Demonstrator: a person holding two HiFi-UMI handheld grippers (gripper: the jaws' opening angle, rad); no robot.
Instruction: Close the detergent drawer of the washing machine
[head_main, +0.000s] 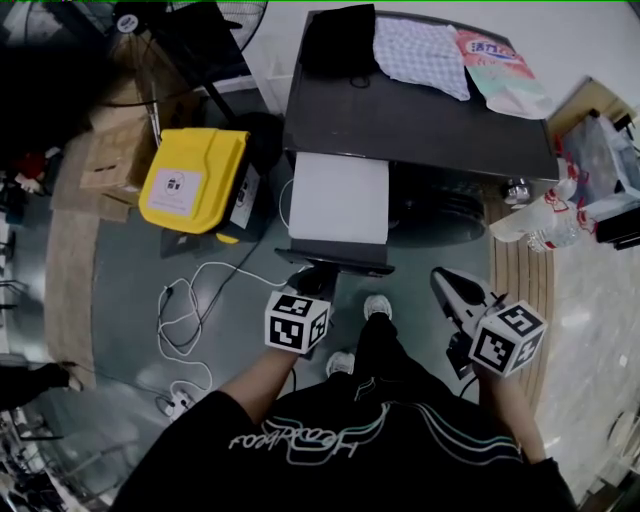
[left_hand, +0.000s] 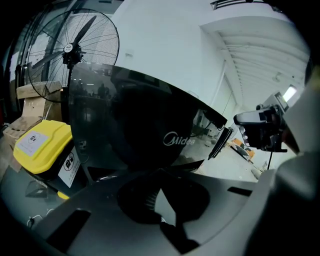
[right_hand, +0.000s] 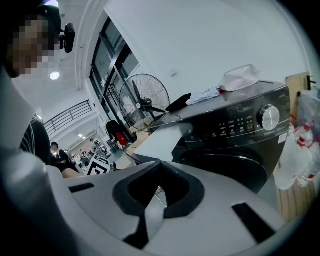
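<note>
The dark washing machine stands in front of me, and its detergent drawer is pulled far out on the left, its pale top showing. My left gripper is shut and empty, with its tips just short of the drawer's glossy black front, which carries a logo. My right gripper is also shut and empty. It hangs to the right, before the round door. The right gripper view shows the open drawer from the side, beside the control panel and knob.
A black cloth, a checked cloth and a bag lie on the machine's top. A yellow bin and a fan stand to the left. A white cable trails over the floor. Plastic bags hang on the right.
</note>
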